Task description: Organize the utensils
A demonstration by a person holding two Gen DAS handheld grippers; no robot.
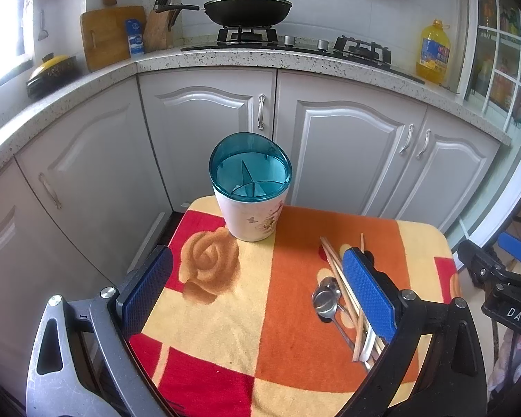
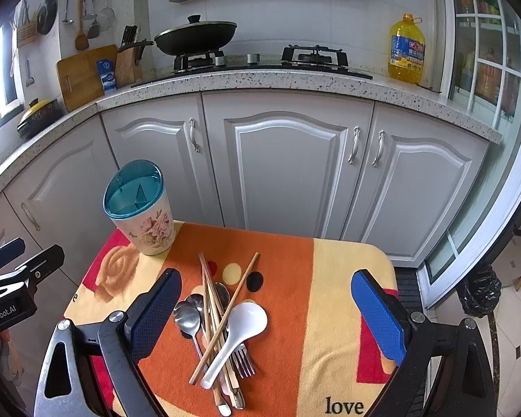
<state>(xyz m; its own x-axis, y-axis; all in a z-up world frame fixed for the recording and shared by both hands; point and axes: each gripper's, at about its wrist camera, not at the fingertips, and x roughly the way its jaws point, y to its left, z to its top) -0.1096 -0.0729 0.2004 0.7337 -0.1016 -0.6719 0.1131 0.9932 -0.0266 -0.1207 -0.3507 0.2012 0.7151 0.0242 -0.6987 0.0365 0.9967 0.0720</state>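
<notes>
A white floral utensil holder (image 1: 250,208) (image 2: 146,224) with a teal divided rim stands upright at the table's far left. A pile of utensils lies on the cloth: wooden chopsticks (image 2: 225,316) (image 1: 340,278), steel spoons (image 2: 188,317) (image 1: 324,299), a white plastic spoon (image 2: 241,326) and a fork (image 2: 243,361). My left gripper (image 1: 257,288) hovers open over the cloth's left half, the pile just inside its right finger. My right gripper (image 2: 274,309) is open above the pile, which lies nearer its left finger. Both hold nothing.
The small table is covered by an orange, red and yellow towel (image 2: 333,295) with a drop on every side. White cabinets (image 2: 288,160) stand close behind it. On the counter above are a wok (image 2: 195,36) and an oil bottle (image 2: 406,50).
</notes>
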